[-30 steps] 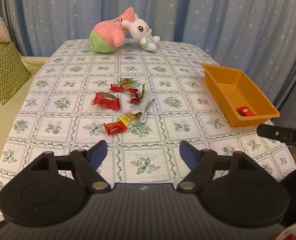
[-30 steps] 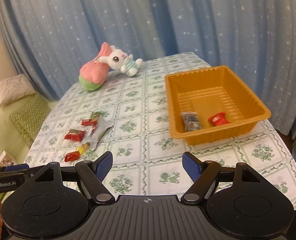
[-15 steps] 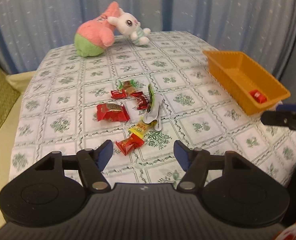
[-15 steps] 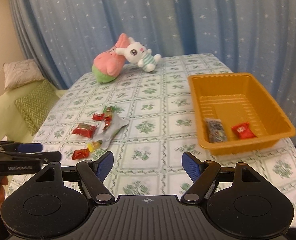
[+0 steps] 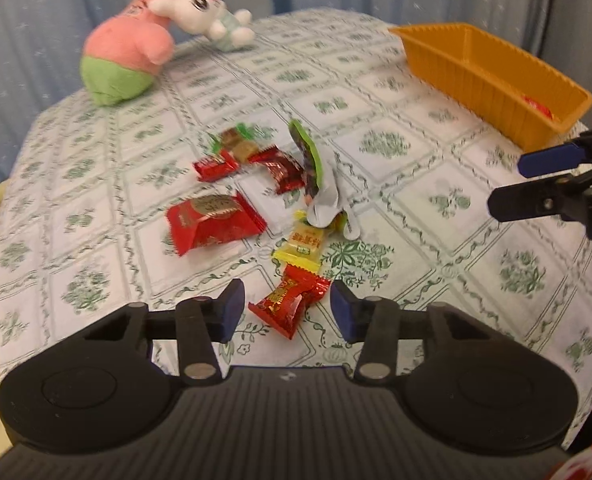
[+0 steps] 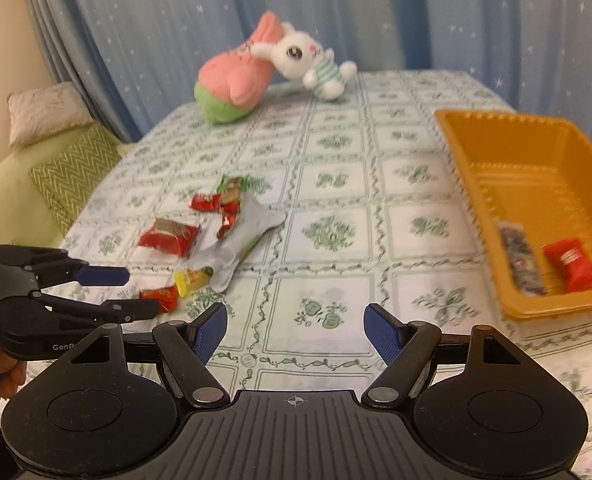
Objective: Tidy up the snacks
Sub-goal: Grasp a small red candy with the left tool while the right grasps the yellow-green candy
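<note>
Red candy: the small red candy [image 5: 290, 303] lies on the table [image 5: 435, 208] at the near end of the snack pile, between the pads of your left claw [image 5: 284, 308], which are closing with clear gaps on both sides.
Pile: a yellow candy [image 5: 301, 245] touches its far end; a larger red packet [image 5: 212, 224] and a silver wrapper [image 5: 325, 204] lie just beyond.
Tray: the orange tray [image 6: 507, 168] stands well apart to the right, with a red candy [image 6: 571, 264] and a dark packet [image 6: 519, 260] in it.
Right claw: your right claw [image 6: 296, 332] hangs wide and empty over bare cloth.
Risk: closing on the crinkled twist end alone could let the candy slip out; coming in too far could catch the yellow one too.
Change: a second ago your left claw was wider and farther back from the pile; your right claw has swung left, the tray now at the right edge of its view.
</note>
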